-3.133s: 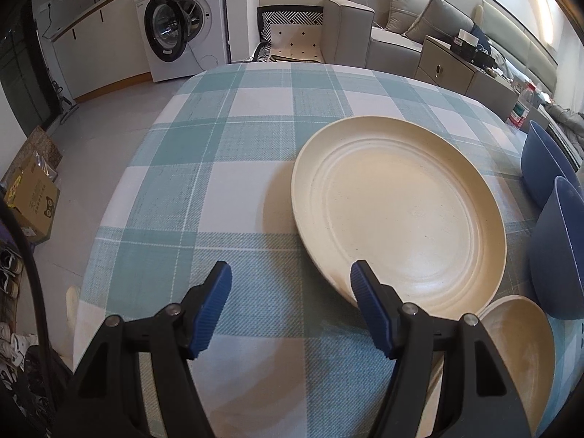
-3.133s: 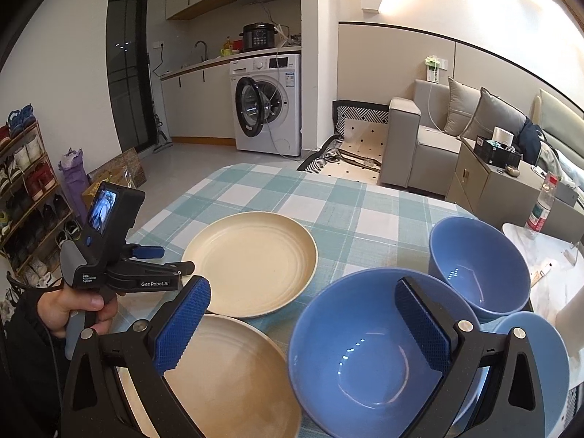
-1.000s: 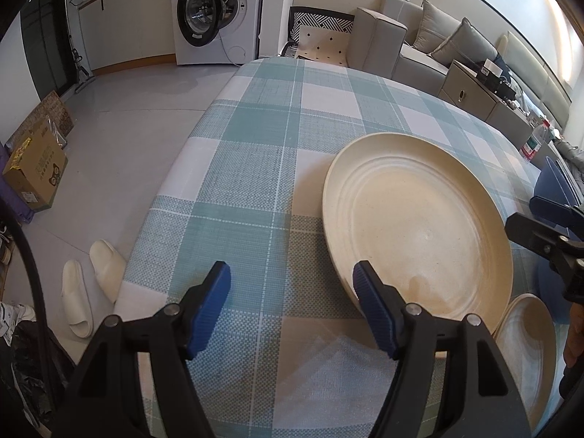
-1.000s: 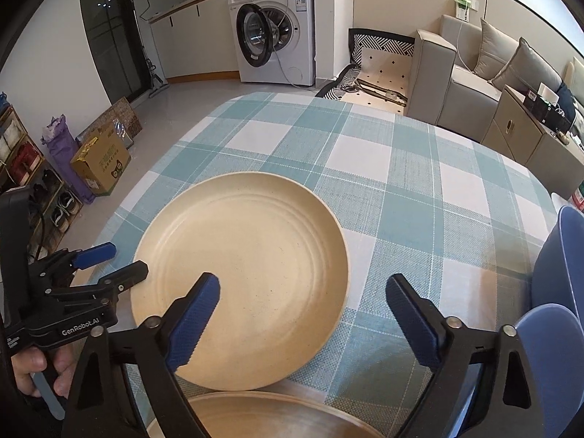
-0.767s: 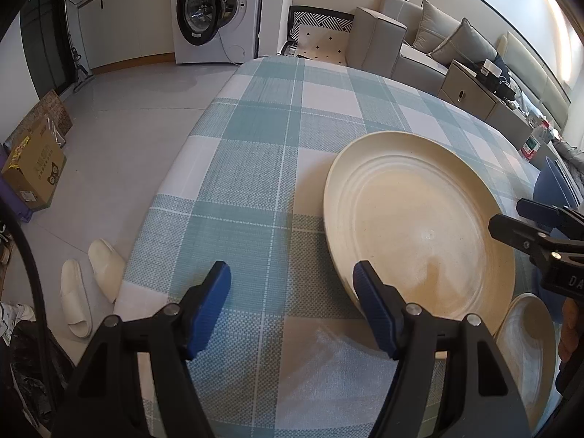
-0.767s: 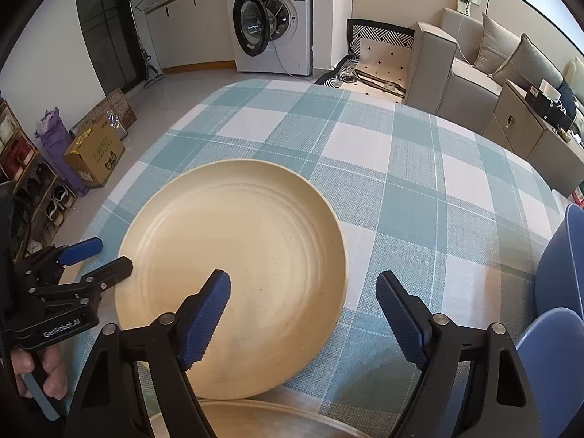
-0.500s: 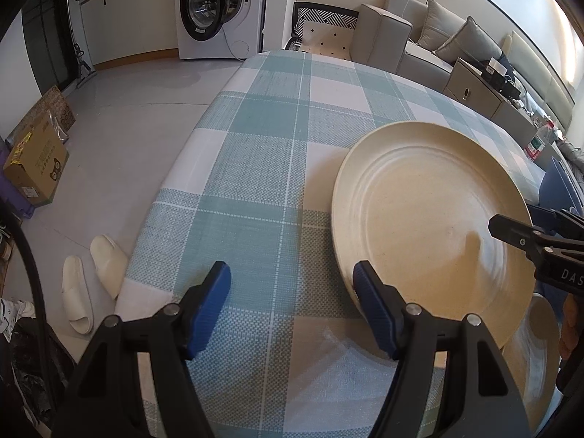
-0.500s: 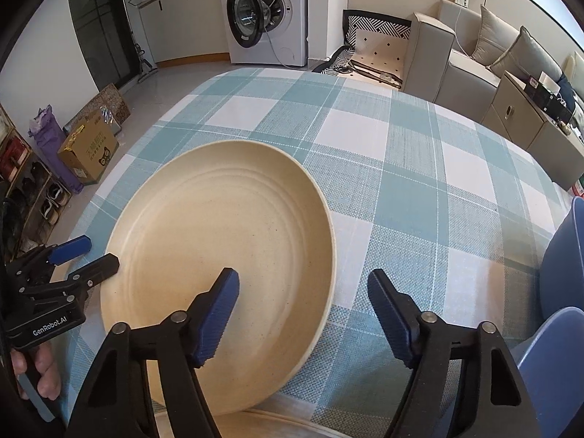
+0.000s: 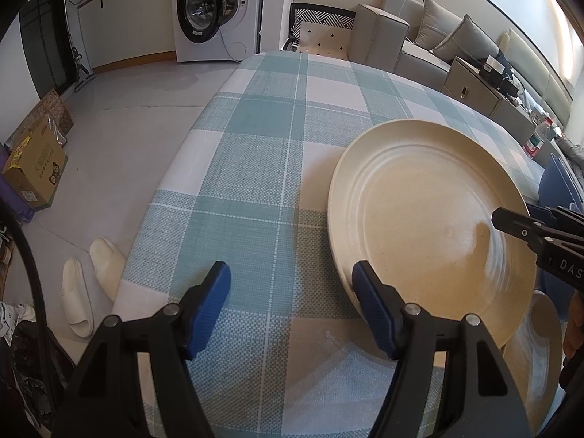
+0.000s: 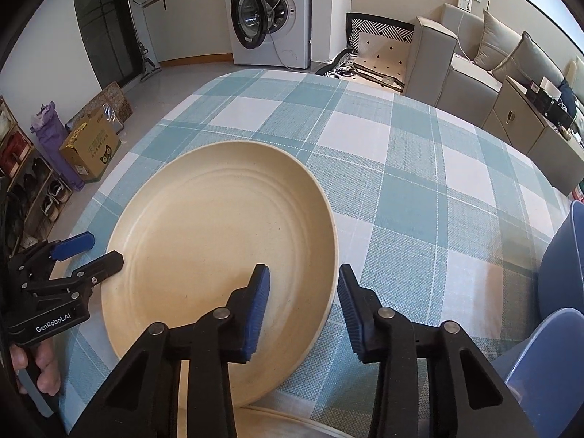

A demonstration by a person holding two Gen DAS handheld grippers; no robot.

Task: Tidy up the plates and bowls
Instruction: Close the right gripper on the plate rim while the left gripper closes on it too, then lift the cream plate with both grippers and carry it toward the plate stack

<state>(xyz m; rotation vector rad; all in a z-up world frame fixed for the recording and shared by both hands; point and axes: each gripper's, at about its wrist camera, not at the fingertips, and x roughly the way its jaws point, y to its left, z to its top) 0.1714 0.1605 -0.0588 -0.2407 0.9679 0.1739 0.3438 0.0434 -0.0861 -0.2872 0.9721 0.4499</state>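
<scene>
Hovering over a teal-and-white checked tablecloth point(image 9: 255, 168): left gripper point(image 9: 292, 288), blue-padded jaws standing apart, nothing between them. Lying just right of its right pad: a large round cream plate point(image 9: 419, 219). Reaching over that plate's right rim: right gripper point(image 9: 511, 219). Peeking out below: a second cream plate point(image 9: 540, 332).

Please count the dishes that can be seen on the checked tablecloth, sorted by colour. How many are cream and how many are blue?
Cream round plates: 2 (large cream plate; second cream plate, partly hidden at the near edge)
Blue round bowls: 2 (farther blue bowl; nearer blue bowl, both cut off by the frame)
Total: 4
</scene>
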